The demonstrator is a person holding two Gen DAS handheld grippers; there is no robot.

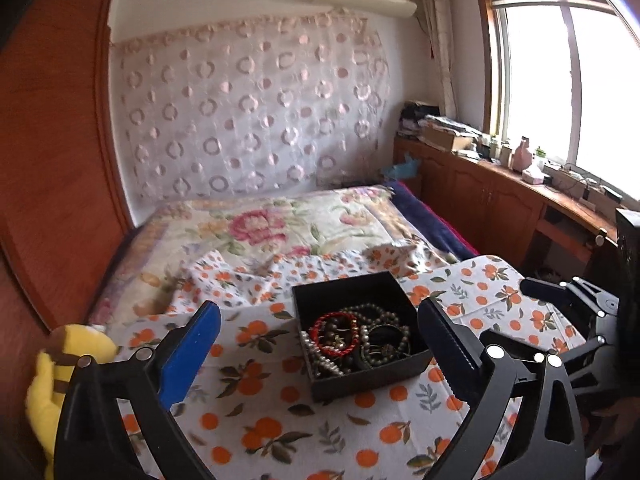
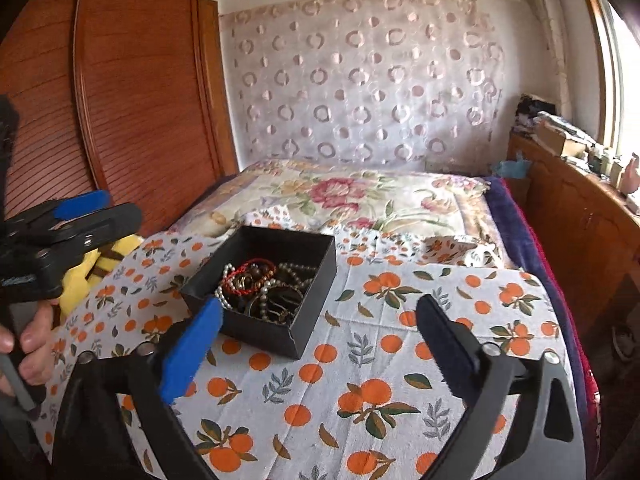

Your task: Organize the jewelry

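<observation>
A: While both claws hang over the orange-print cloth (image 2: pixel 360 364), where is the jewelry (image 1: pixel 354 338)?
B: Heaped in the black box (image 1: pixel 362 328), twelve o'clock of the left gripper (image 1: pixel 318 350).
A: Claws?
B: Left spread wide, empty; right gripper (image 2: pixel 320 350) likewise, box at eleven o'clock.

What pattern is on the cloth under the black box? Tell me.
Oranges with green leaves on white cloth; the right wrist view shows it best.
</observation>
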